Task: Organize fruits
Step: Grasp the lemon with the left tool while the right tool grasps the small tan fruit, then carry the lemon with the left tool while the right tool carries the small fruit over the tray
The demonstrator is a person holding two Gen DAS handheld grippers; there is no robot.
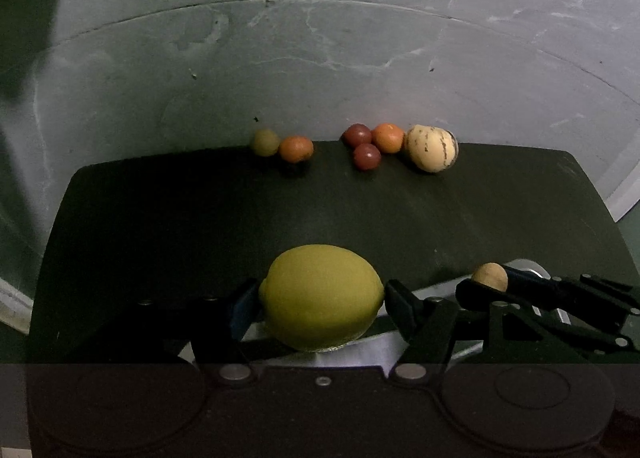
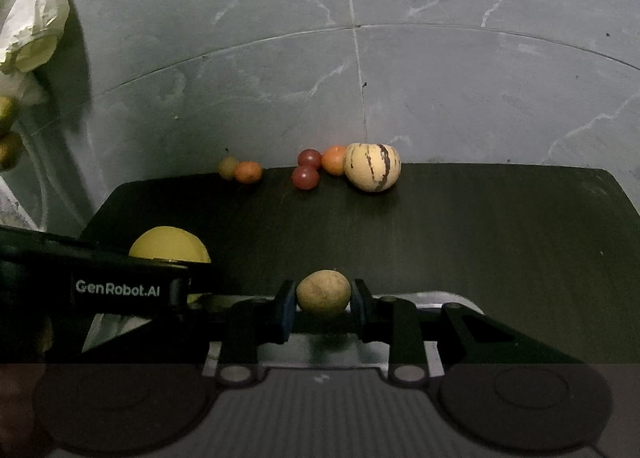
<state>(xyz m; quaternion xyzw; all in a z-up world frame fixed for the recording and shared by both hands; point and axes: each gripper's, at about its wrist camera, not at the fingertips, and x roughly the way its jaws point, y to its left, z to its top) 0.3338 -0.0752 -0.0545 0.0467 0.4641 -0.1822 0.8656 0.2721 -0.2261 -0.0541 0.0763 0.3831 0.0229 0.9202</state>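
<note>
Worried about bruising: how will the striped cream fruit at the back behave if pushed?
The striped fruit looks round, so it would likely roll. It touches an orange fruit, so a push would probably nudge that too. It sits near the table's far edge.

From my right cam the lemon point(image 2: 170, 244) is half hidden behind the left gripper; paper bag point(image 2: 30, 14) and two fruits point(image 2: 7, 130) cut off at left edge, can't ID them.
</note>
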